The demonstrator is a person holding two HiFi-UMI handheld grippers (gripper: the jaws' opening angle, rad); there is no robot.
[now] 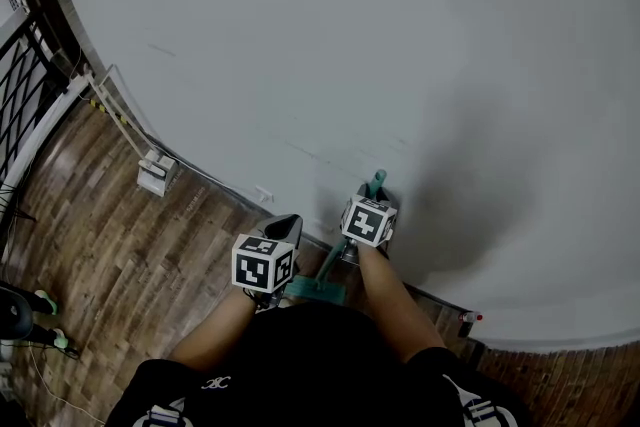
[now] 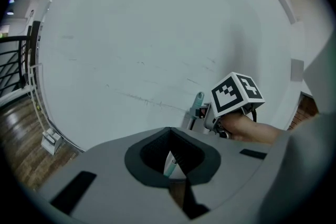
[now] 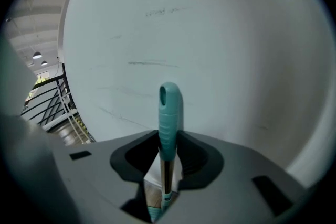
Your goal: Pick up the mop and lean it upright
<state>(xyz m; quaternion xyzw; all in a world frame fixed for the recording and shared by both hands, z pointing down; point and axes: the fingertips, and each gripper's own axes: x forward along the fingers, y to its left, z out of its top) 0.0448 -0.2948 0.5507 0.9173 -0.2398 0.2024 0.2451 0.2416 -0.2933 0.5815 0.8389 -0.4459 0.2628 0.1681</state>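
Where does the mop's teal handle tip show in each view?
Head view: teal handle tip just right of centre, against the white wall.
Left gripper view: the tip right of centre, beside a marker cube.
Right gripper view: the tip centre, rising between the jaws.
Shared landmark: the white wall behind it.

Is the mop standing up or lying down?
Standing up: the mop's handle rises beside the wall, its head down on the floor.
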